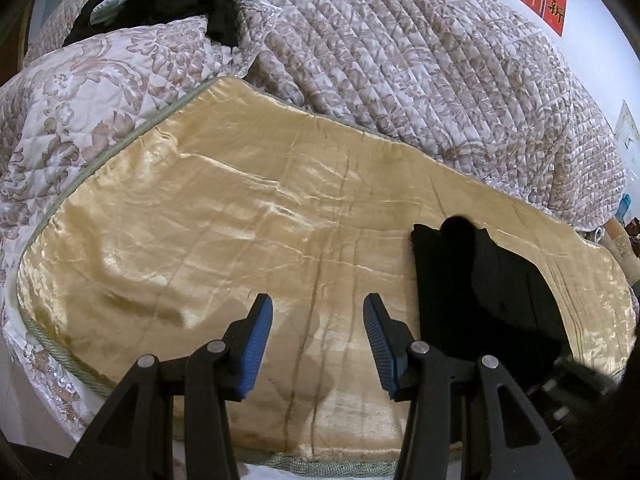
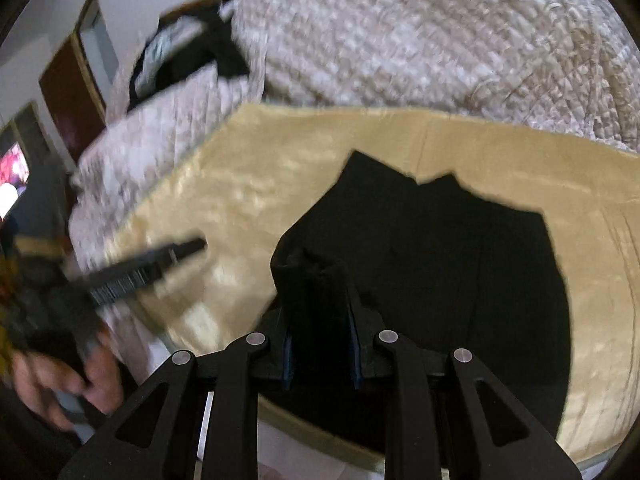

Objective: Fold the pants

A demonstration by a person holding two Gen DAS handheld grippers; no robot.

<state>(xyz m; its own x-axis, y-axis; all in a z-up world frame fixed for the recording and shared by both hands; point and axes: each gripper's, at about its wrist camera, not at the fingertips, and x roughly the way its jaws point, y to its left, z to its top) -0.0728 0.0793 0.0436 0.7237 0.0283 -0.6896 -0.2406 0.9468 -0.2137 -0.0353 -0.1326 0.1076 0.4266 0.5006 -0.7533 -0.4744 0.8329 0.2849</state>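
Pants mid-fold on gold satin bedspread; right gripper carrying a cloth fold, left gripper idle.

Left wrist view: left gripper (image 1: 318,344) stands released, blue pads apart with nothing between them, over bare gold satin bedspread (image 1: 240,220) near its front edge. Black pants (image 1: 480,280) lie toward the bedspread's right end, partly folded. Floral quilt (image 1: 400,60) bunched along the far edge; other dark clothing (image 1: 160,4) at the far left corner.
Right wrist view (blurred): right gripper (image 2: 320,320) is clenched on a raised fold of the pants (image 2: 460,260), remainder flat on the bedspread (image 2: 260,168). Left gripper (image 2: 160,260) visible at left, a hand (image 2: 60,380) behind it.
Judgement: a fold-over is in hand; next calls for laying the held fold squarely onto the flat part, then releasing.
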